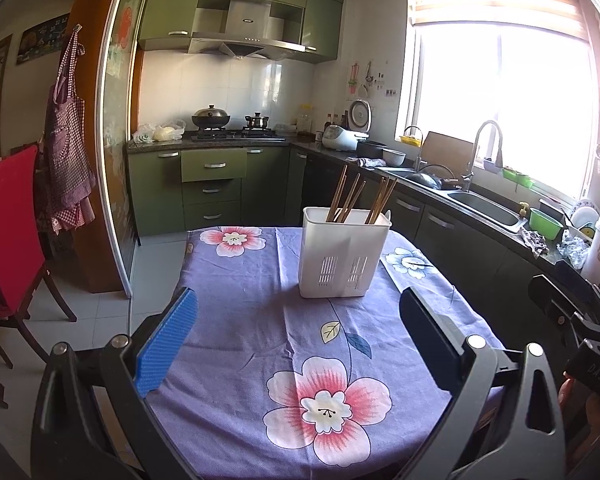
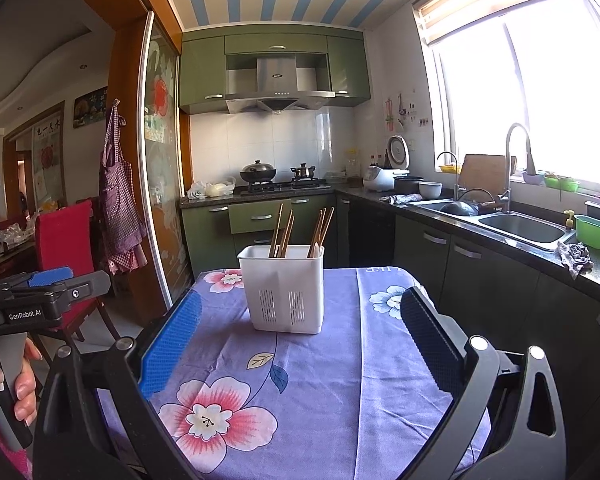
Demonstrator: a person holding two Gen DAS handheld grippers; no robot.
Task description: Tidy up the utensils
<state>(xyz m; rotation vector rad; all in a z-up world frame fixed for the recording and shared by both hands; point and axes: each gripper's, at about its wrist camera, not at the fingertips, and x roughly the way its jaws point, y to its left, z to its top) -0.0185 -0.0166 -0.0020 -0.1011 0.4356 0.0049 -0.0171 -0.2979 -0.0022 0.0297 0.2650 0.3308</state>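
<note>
With both the left tongs point(image 1: 298, 320) and right tongs point(image 2: 300, 328) spread wide and empty short of the white holder point(image 1: 342, 256), which stands mid-tabletop point(image 1: 240, 300) already holding the chopsticks point(image 1: 360, 198), I would approach slowly from above, pinching one stick near its top.

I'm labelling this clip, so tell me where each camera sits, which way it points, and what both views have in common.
Left wrist: rides the left gripper, open, above the near table edge, facing the white utensil holder; the right gripper's body shows at far right.
Right wrist: rides the right gripper, open, facing the same holder; the person's left hand grips the other handle at far left.
Shared: the holder with chopsticks, the floral tablecloth, stove and sink behind.
</note>
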